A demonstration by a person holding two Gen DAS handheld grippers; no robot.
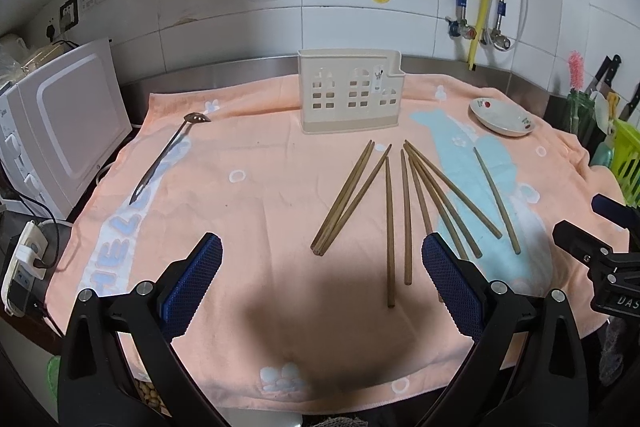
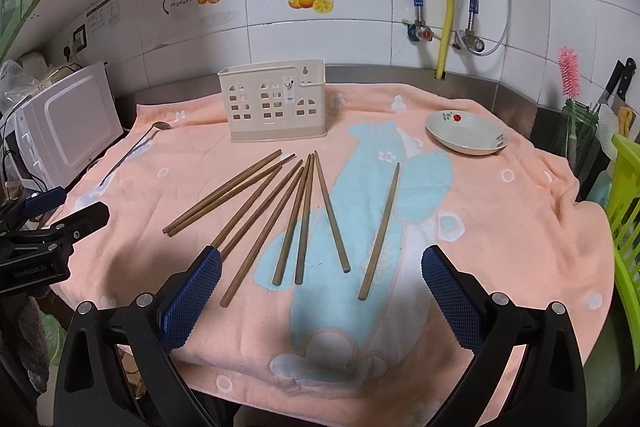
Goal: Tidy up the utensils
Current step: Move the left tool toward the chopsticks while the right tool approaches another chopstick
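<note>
Wooden chopsticks [image 1: 404, 203] lie fanned across the peach towel [image 1: 260, 195], none lifted, w/ one stray stick [image 2: 380, 231] apart on the right. My left gripper [image 1: 322, 281] hovers over the near ends, jaws spread, holding nothing; my right gripper [image 2: 322, 285] likewise, jaws wide. Cream holder [image 1: 350, 93] stands upright behind the sticks, spoon [image 1: 168, 155] lies far left, dish [image 1: 502, 117] far right.
</note>
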